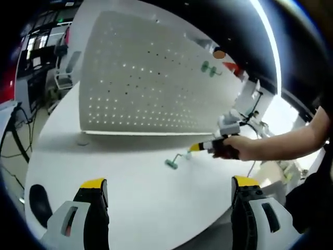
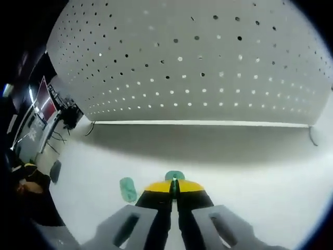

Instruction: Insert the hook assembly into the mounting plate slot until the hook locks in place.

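White table [image 1: 130, 172]; upright pegboard [image 1: 140, 78]

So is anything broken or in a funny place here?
Nothing looks broken or spilled. The right gripper is shut on a green hook just above the white table, and another green hook already hangs on the pegboard. The left gripper is open.

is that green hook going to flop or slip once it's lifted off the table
Probably stiff: the green hook keeps its bent shape while the right claw pinches one end. Likely light, being thin. It might pivot, since the shut tips hold only a narrow part, with its green end hanging outside.
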Available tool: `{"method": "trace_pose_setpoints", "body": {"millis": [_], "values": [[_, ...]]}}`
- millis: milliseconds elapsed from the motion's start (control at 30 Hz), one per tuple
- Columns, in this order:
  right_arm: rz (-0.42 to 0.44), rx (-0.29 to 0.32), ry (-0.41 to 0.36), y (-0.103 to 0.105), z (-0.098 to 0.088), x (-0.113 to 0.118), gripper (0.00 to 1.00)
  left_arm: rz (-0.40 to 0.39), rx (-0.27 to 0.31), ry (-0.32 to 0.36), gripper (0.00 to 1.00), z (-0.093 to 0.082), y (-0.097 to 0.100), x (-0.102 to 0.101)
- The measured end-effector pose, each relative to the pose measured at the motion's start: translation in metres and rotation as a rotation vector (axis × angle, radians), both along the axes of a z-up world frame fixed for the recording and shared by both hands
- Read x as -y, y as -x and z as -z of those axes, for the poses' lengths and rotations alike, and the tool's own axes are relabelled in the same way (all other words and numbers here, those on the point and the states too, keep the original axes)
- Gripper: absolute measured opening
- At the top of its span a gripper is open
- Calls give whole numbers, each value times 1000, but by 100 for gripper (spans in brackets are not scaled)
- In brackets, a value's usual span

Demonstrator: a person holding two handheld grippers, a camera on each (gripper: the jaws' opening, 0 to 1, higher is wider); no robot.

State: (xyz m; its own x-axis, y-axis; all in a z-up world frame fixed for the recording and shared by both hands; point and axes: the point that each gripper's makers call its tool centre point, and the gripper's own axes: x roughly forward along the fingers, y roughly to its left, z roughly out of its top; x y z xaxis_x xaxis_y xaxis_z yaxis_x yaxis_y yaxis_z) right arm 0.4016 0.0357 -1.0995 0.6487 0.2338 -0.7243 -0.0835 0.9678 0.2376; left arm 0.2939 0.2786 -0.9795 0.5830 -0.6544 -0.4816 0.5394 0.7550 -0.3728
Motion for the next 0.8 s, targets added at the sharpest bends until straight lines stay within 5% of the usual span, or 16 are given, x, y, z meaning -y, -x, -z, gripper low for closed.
{"method": "trace_pose_setpoints", "body": {"millis": [367,600,800], "values": [[-31,81,-5,1,-31,-8,0,-10,32,-4,100,-13,1,-3],[-49,232,-81,1,-91,-26,0,-24,42,-16,100,-20,-5,-2],[-118,376,-206,17,-153,-66,0,-22,49,-23,97,-28,-12,7]]}}
